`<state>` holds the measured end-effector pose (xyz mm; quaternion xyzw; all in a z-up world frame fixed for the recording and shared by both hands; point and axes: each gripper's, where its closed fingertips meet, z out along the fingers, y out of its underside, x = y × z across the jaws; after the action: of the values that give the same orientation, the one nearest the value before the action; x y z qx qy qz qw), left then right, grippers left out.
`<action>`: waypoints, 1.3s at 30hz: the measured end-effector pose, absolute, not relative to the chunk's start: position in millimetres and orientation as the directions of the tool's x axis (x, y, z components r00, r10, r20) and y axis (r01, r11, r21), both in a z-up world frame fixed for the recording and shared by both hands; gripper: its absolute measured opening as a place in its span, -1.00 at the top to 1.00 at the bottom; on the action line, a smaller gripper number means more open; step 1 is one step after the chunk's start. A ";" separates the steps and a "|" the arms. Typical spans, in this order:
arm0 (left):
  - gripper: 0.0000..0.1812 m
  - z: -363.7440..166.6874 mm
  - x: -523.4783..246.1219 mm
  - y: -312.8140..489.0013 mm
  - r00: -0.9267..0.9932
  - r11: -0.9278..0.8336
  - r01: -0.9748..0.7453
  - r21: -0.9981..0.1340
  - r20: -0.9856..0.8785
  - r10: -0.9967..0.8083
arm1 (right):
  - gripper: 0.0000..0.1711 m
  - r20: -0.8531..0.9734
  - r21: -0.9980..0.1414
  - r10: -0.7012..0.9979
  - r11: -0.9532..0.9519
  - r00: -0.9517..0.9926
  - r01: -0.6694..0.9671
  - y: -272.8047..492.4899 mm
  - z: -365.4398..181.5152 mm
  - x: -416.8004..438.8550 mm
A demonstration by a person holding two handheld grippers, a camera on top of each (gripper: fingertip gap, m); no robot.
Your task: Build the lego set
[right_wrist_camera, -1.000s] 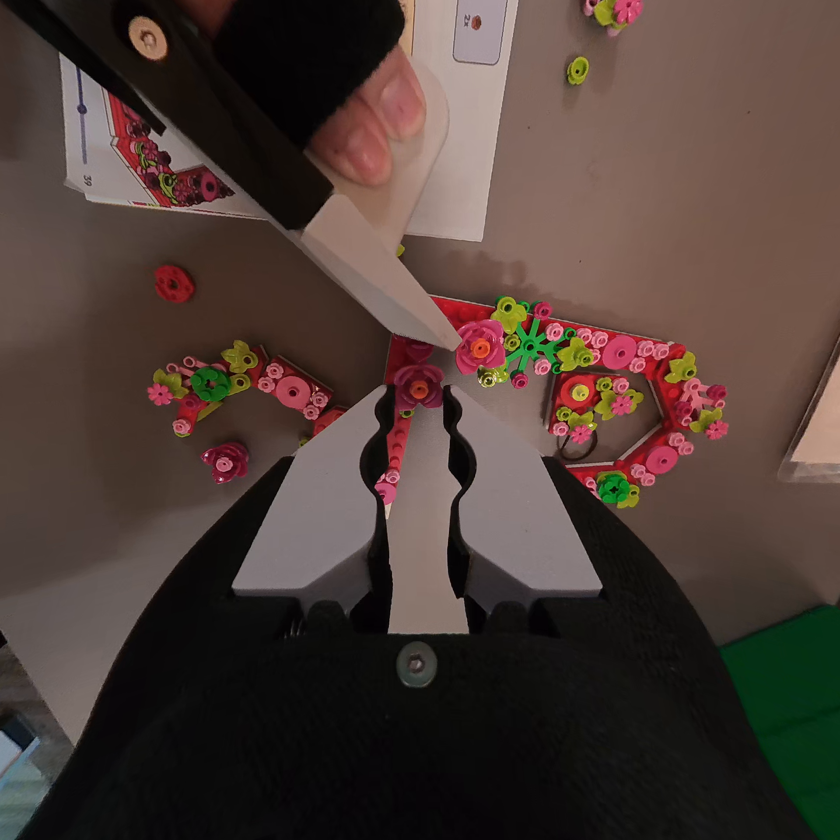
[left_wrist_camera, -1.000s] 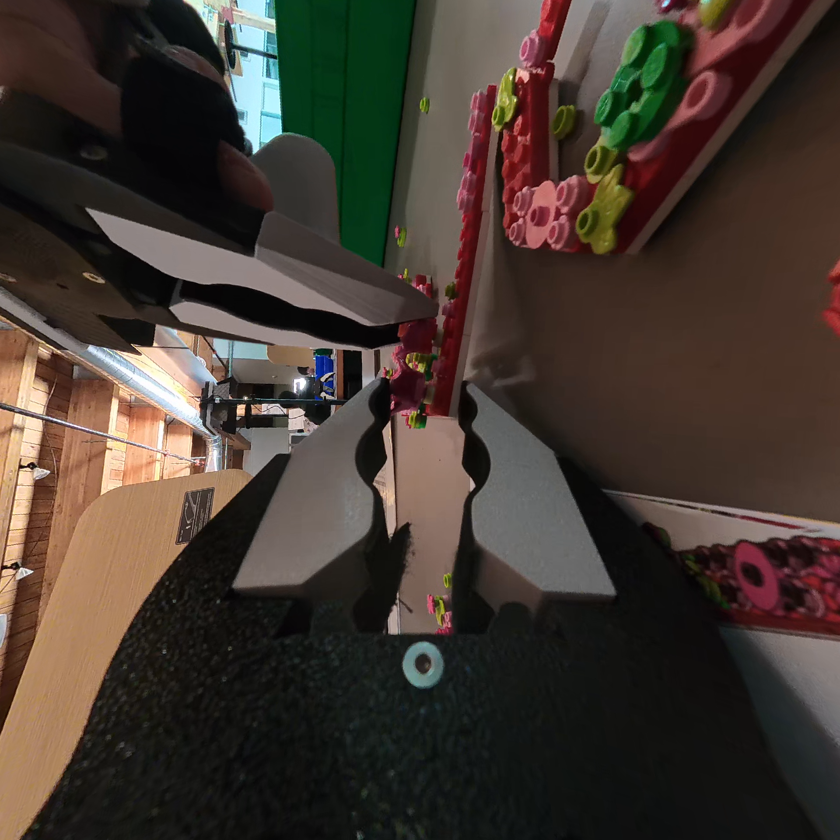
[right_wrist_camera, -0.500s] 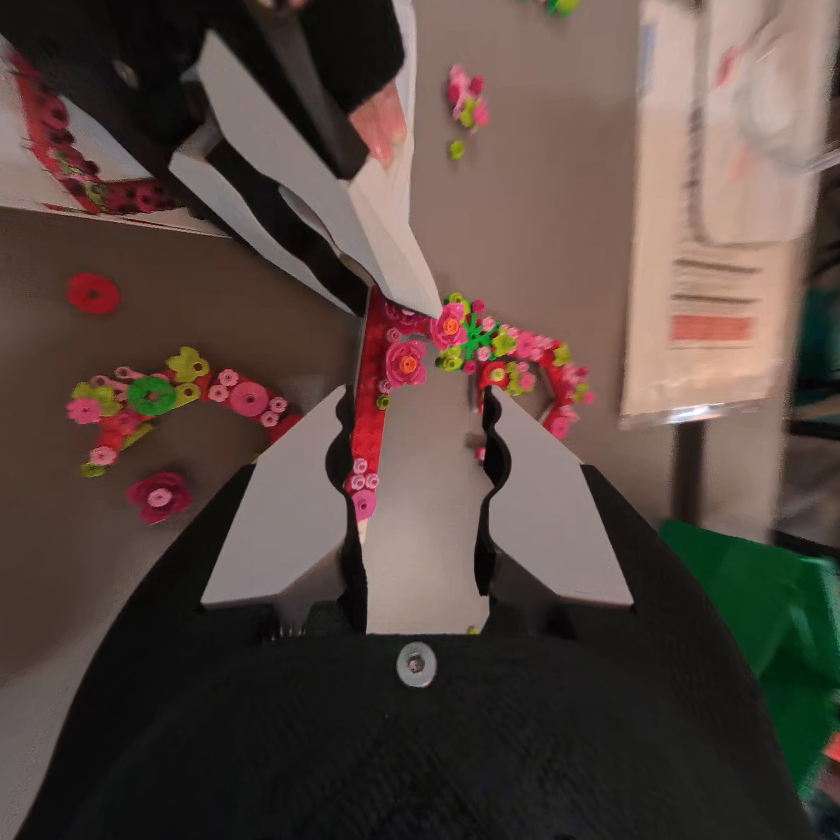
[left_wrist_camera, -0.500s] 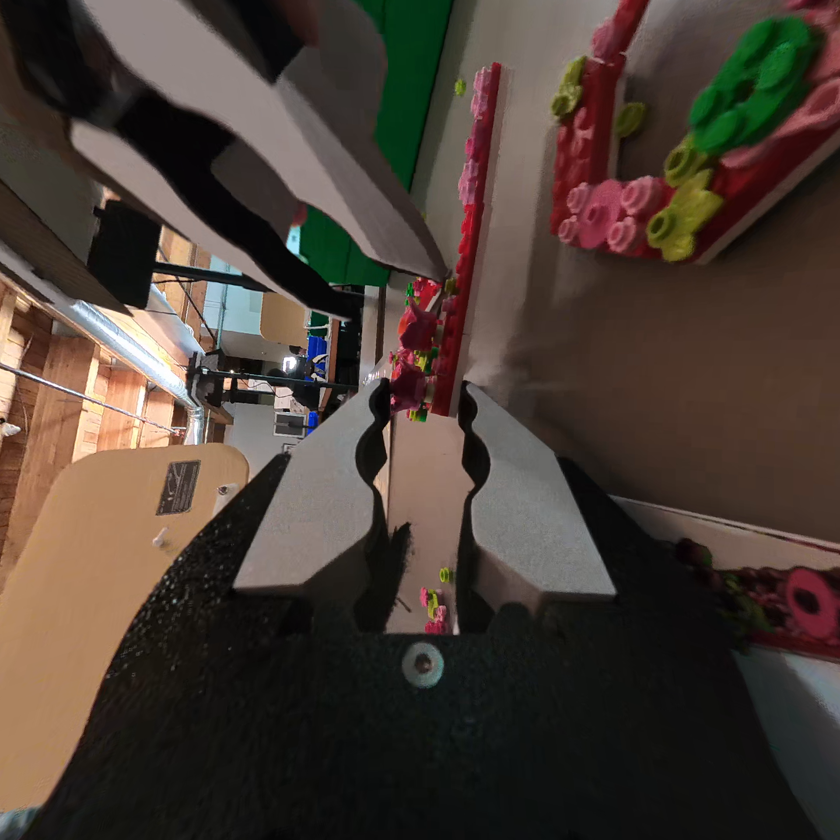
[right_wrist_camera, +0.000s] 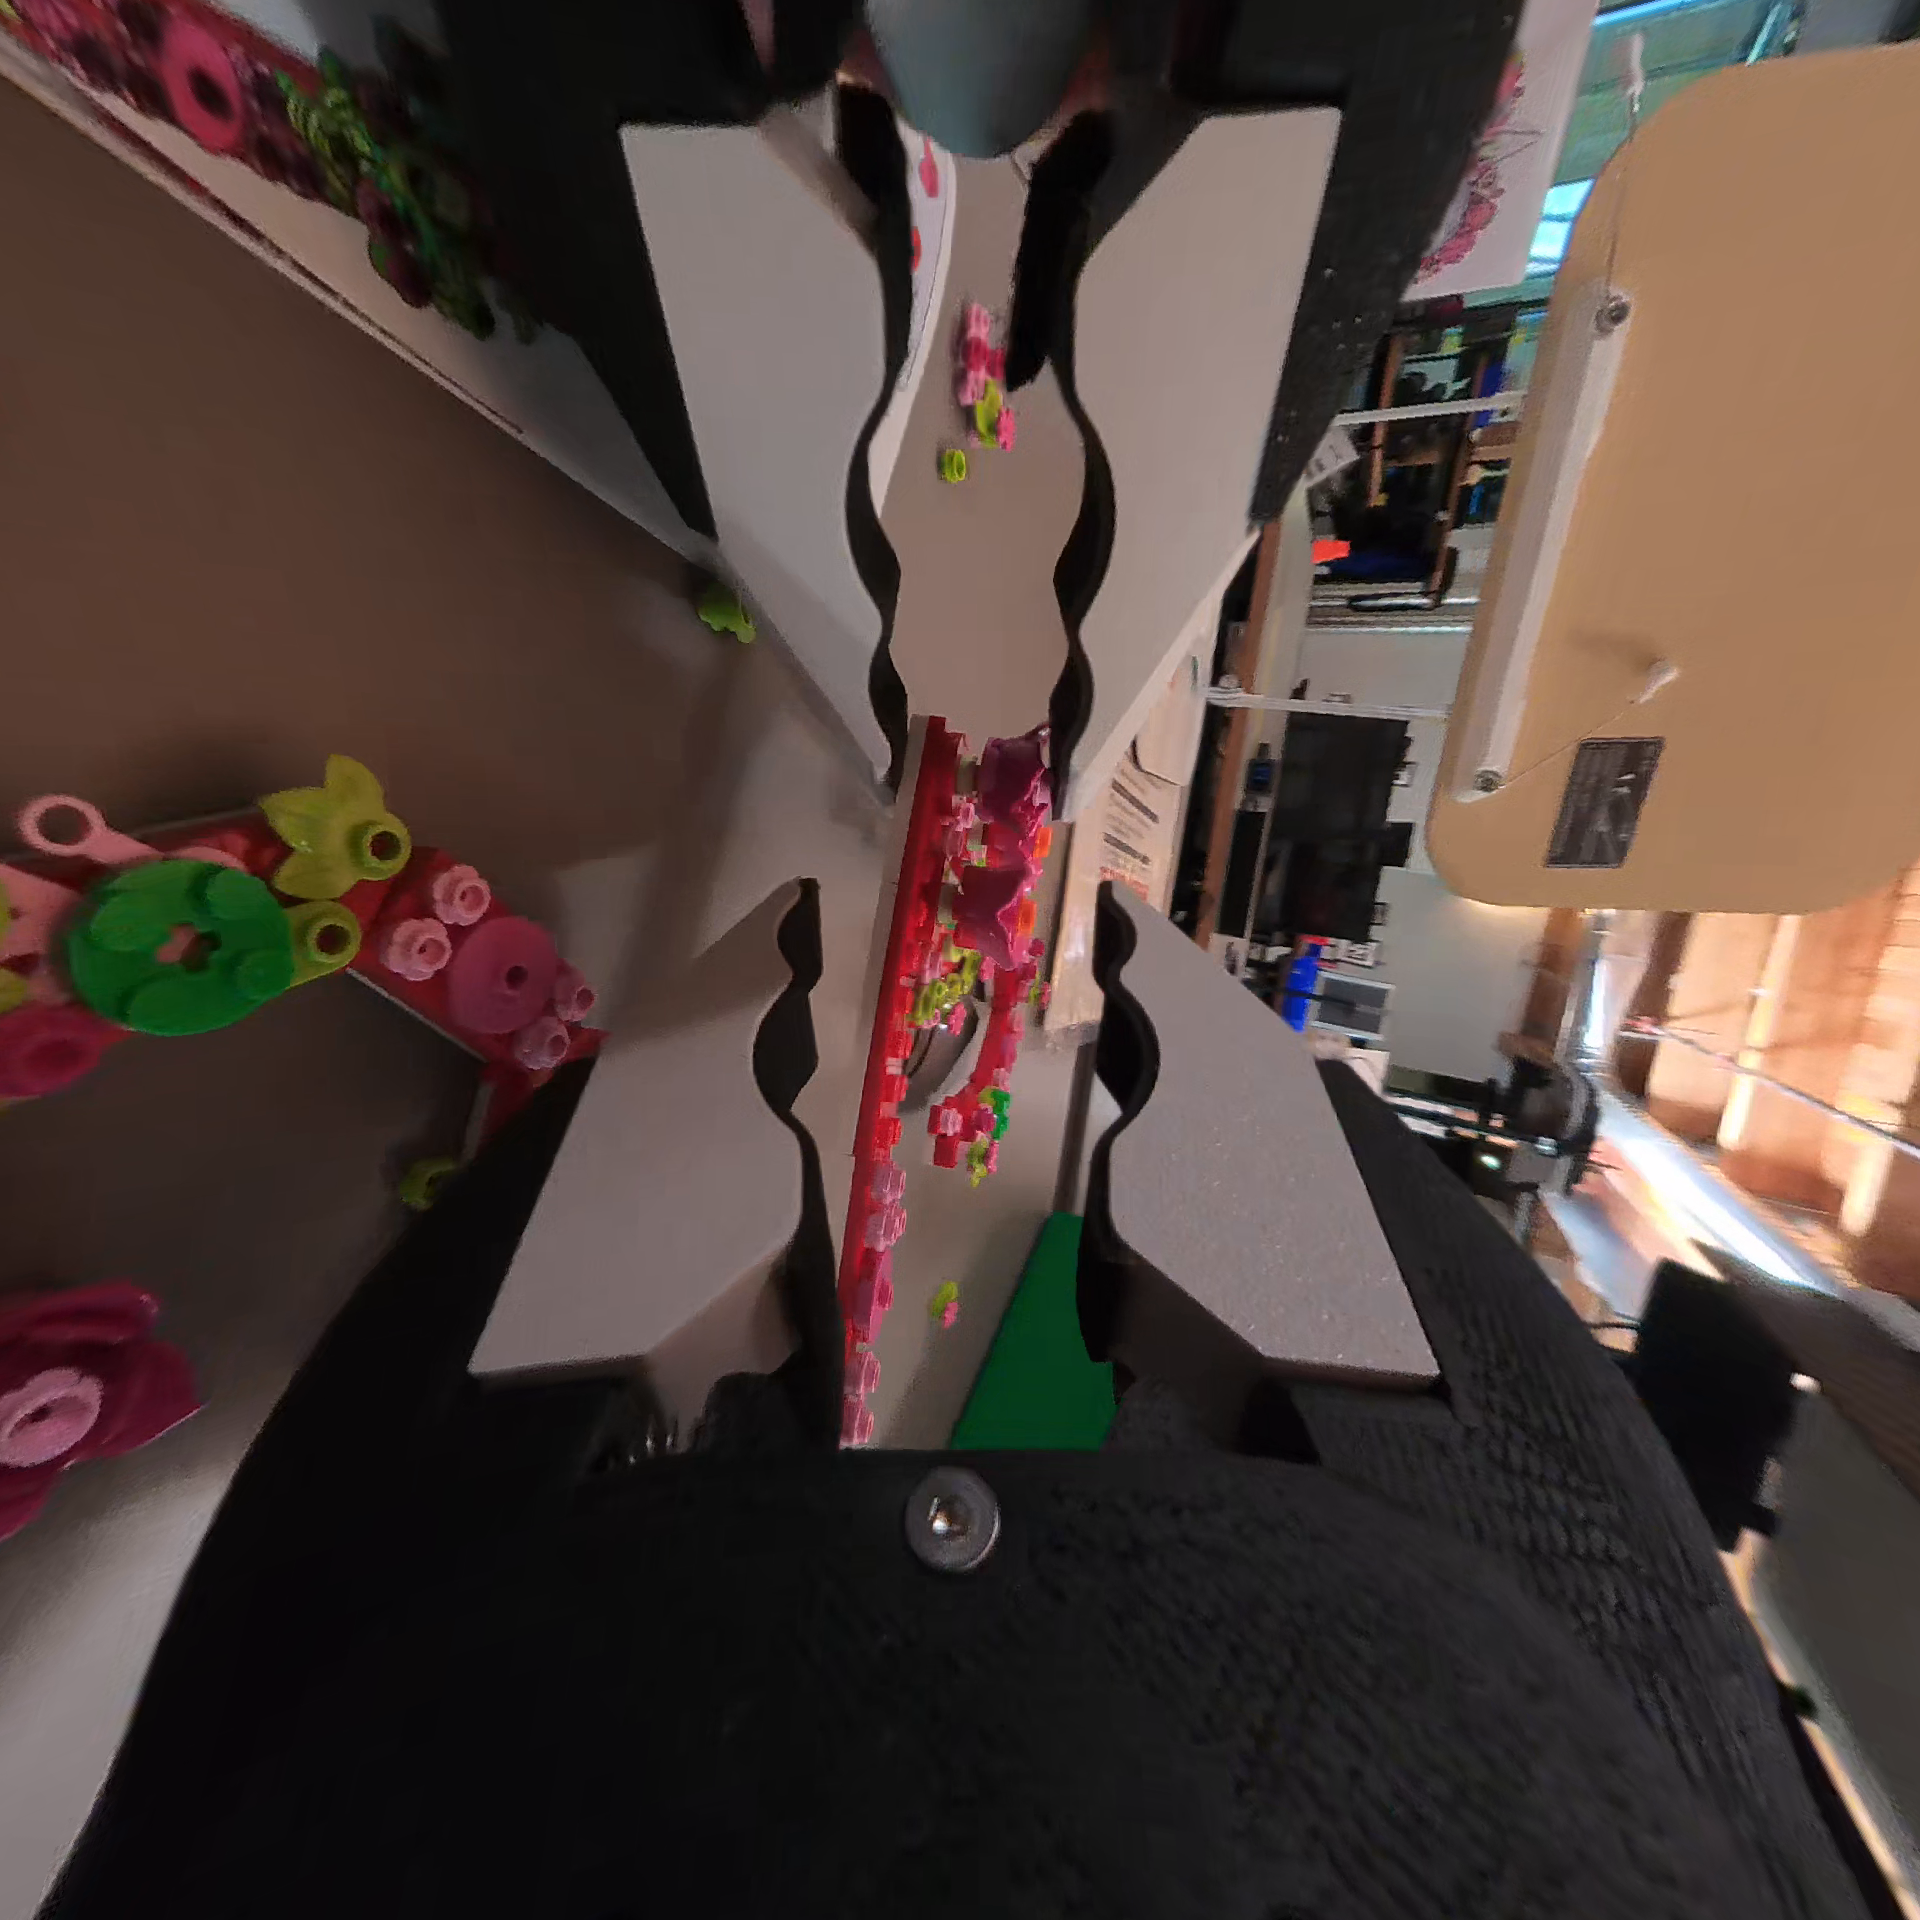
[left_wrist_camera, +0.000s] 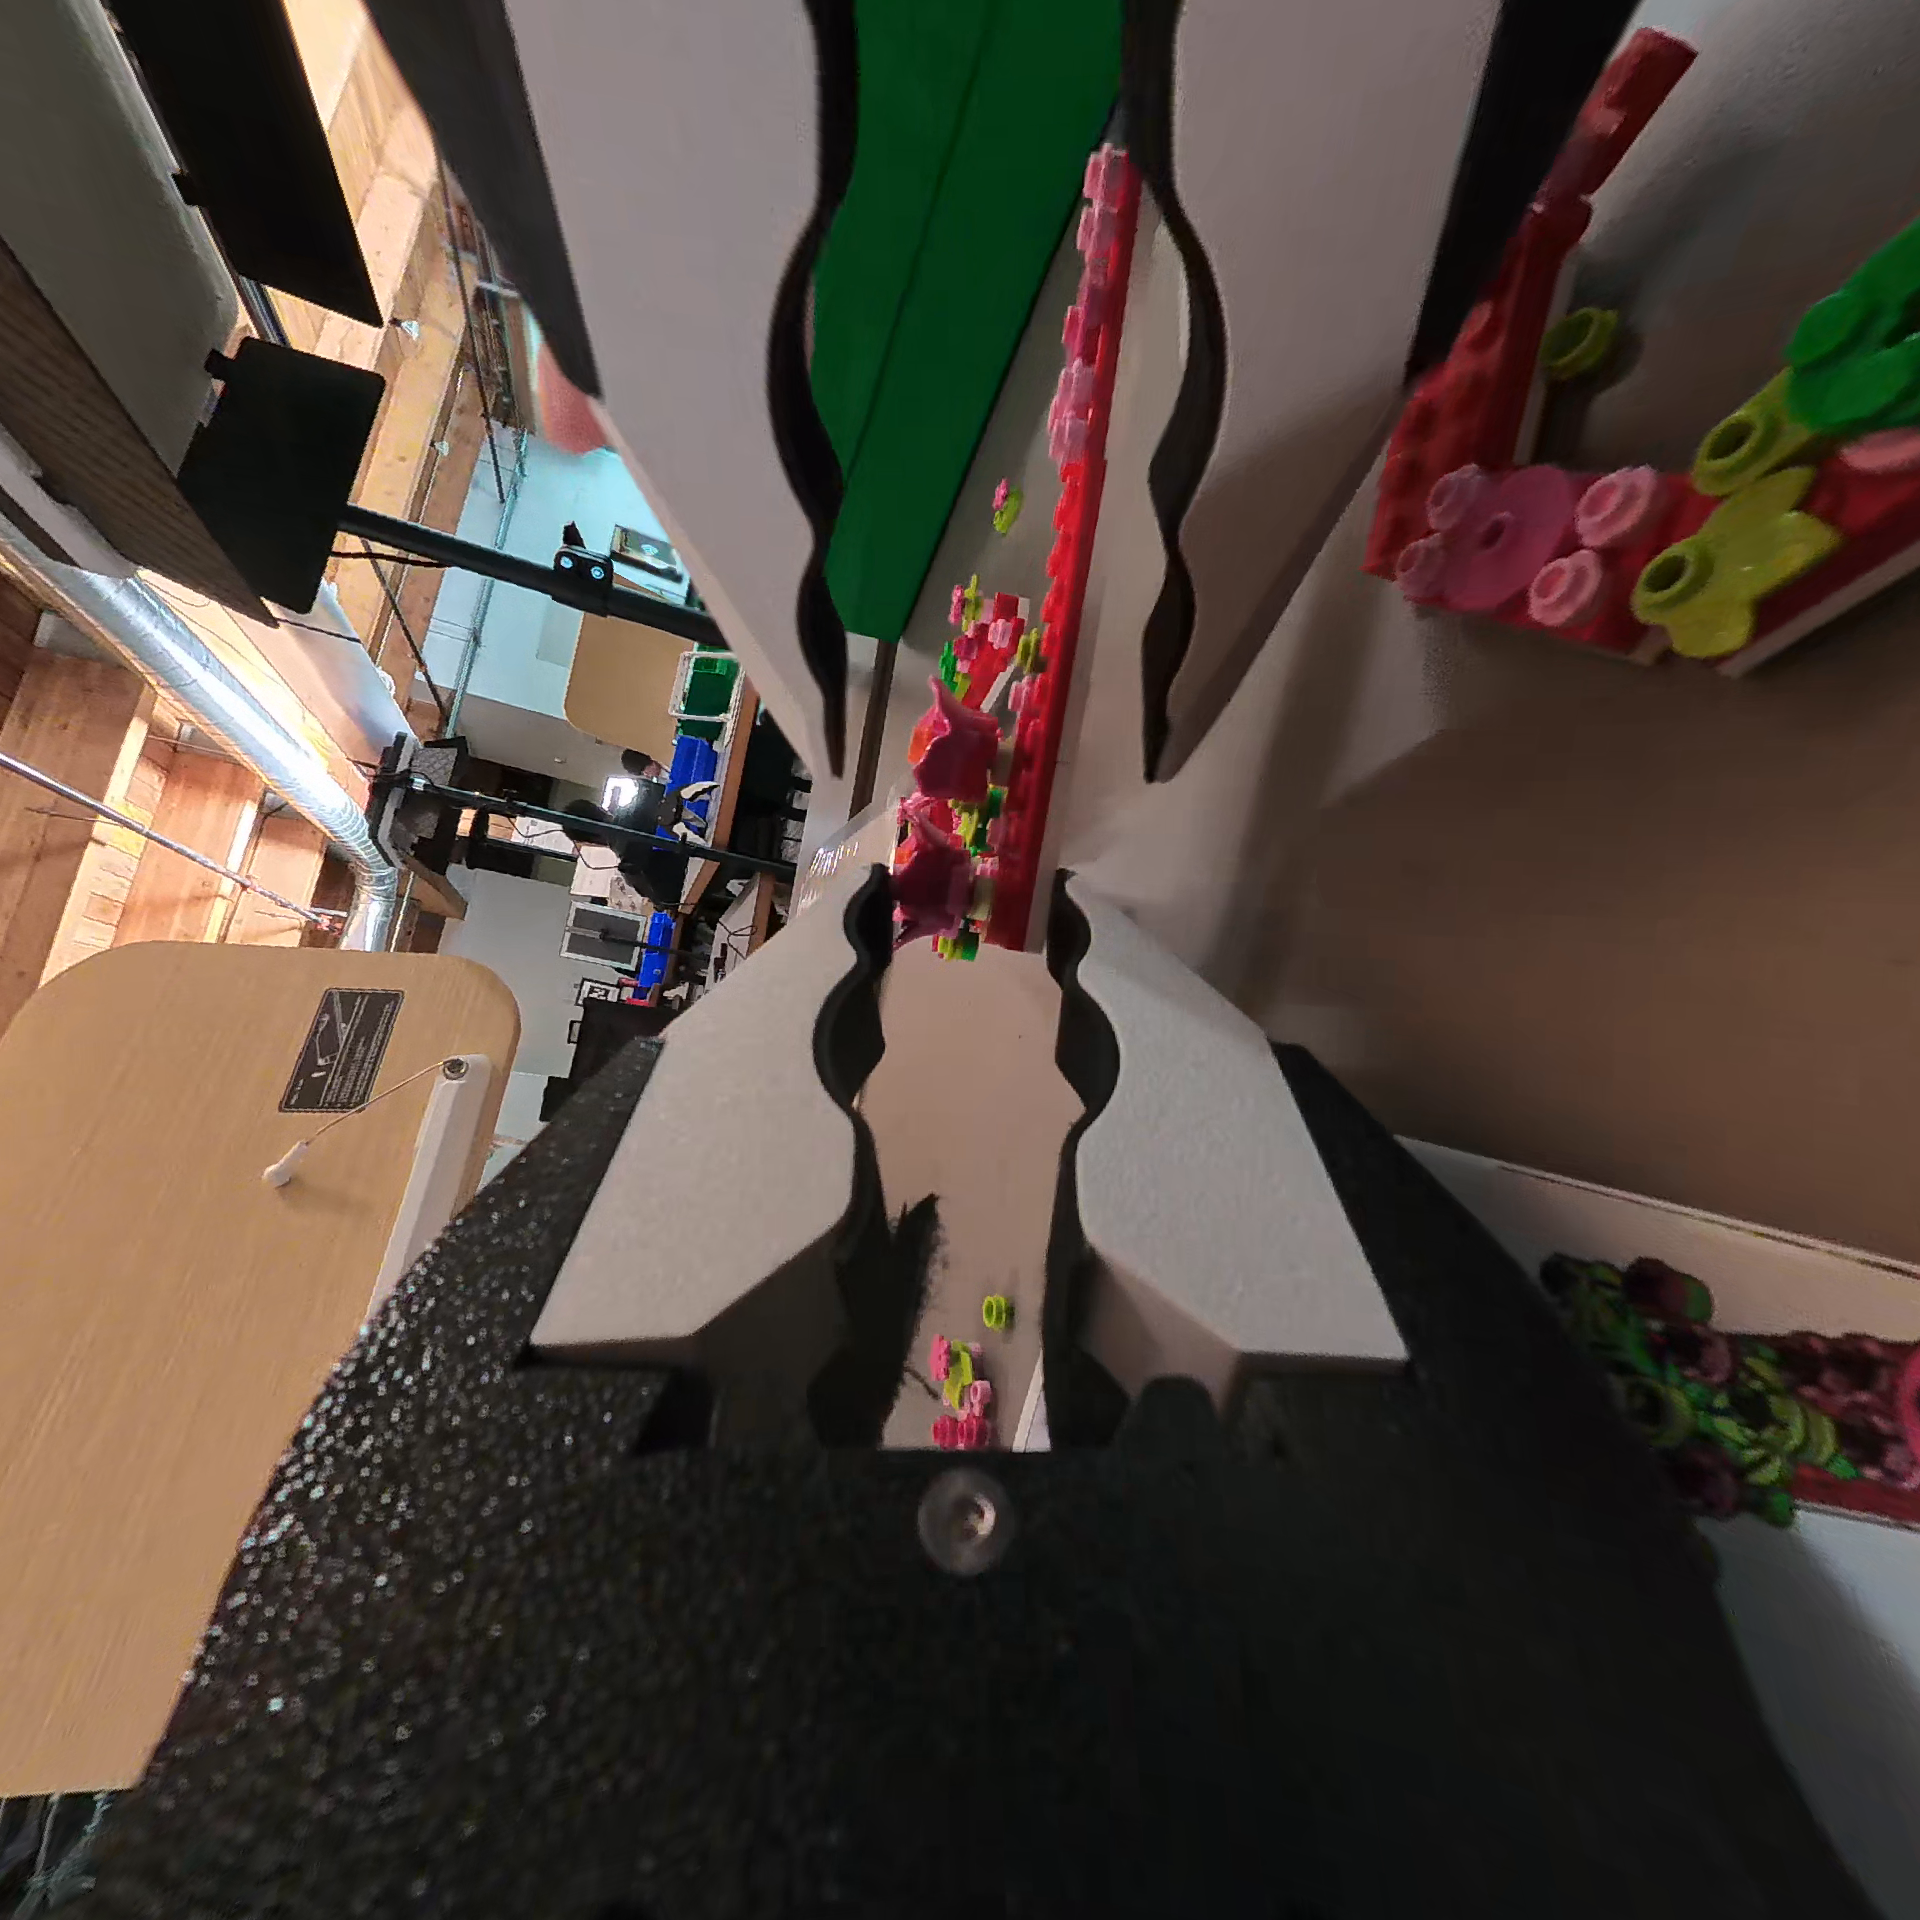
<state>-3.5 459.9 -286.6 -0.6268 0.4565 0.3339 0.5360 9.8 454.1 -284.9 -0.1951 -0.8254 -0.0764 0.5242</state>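
Left wrist view — left gripper (left_wrist_camera: pixel 966 914) with fingers parted, straddling the near end of the red flowered lego frame (left_wrist_camera: pixel 1060 665), which lies on the grey worktop (left_wrist_camera: pixel 1558 935); contact cannot be told. Opposite, the right gripper (left_wrist_camera: pixel 992 764) faces it, fingers released.

Right wrist view — right gripper (right_wrist_camera: pixel 956 904) spread wide about the same frame (right_wrist_camera: pixel 904 1039), grasping nothing; a second flowered segment (right_wrist_camera: pixel 436 956) lies apart, beside it. Step in hand, by judgement: seizing the frame from both ends. Next move calls for closing evenly on the plate edge, clear of the magenta blooms (right_wrist_camera: pixel 992 894).

Grey table (right_wrist_camera: pixel 312 582) — red lego pieces (right_wrist_camera: pixel 457 966), instruction booklet (left_wrist_camera: pixel 1704 1299).
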 end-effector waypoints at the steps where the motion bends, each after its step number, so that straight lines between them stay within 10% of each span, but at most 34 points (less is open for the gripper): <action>1: 0.69 -286.2 -3.6 459.9 0.364 -0.008 -0.929 -0.371 -0.907 -0.214 | 0.44 0.906 -0.057 0.217 0.913 -0.362 0.403 455.5 -284.4 8.8; 39: 0.70 -283.7 -0.2 458.6 0.358 -0.003 -0.931 -0.365 -0.911 -0.204 | 0.69 0.930 -0.029 0.185 0.899 -0.317 0.437 467.2 -284.4 6.7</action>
<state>-0.2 458.6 -283.7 -0.6229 0.4556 0.3370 0.5393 6.7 467.2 -284.4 -0.1935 -0.8033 -0.1146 0.5515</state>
